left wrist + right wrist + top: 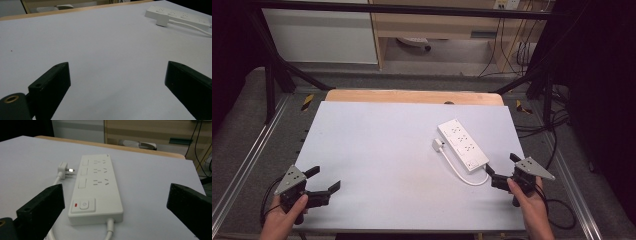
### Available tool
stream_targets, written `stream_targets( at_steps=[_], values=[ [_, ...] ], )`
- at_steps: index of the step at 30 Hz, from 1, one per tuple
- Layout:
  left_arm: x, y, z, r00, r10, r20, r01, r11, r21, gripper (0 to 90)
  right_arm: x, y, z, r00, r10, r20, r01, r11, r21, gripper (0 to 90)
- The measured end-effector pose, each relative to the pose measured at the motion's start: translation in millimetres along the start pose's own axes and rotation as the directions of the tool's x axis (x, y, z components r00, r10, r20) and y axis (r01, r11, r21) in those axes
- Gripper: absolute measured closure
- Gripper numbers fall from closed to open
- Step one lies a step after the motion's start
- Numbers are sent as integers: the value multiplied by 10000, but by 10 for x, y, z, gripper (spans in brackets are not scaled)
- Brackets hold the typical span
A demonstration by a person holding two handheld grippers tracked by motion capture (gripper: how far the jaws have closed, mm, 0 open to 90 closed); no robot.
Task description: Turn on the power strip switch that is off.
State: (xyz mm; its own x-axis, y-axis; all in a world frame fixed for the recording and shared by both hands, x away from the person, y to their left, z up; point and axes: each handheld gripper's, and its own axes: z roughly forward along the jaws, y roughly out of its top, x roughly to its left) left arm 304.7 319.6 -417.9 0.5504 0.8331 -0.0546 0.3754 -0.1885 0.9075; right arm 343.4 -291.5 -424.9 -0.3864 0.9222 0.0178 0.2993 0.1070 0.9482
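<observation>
So the white power strip [462, 144] was lying flat on the right side of the white table [377, 165], angled, with its cord [459, 172] looping out of the near end and back to the plug [438, 145], which sat just beside the strip's left edge. The right gripper [501, 169] was near the strip's switch end, jaws spread wide, nothing in them. The left gripper [326, 179] sat well apart at the near left corner, also spread and empty.
</observation>
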Motion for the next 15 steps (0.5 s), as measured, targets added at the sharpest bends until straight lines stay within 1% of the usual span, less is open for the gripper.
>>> stream_targets(
  at_steps=[6,10,15],
  values=[
    [0,1,-1,10000,15,-7,-15,10000,-2,67,-120,-134,-12,9994,265,228,-275,9987,428,24],
    [0,0,1,10000,37,-3,-37,10000,15,67,-210,-237,-18,9987,303,415,-332,9969,708,24],
    [0,-1,9,10000,12,-21,-11,10000,16,67,-287,-322,-38,9966,444,695,-502,9952,840,25]
  ],
)
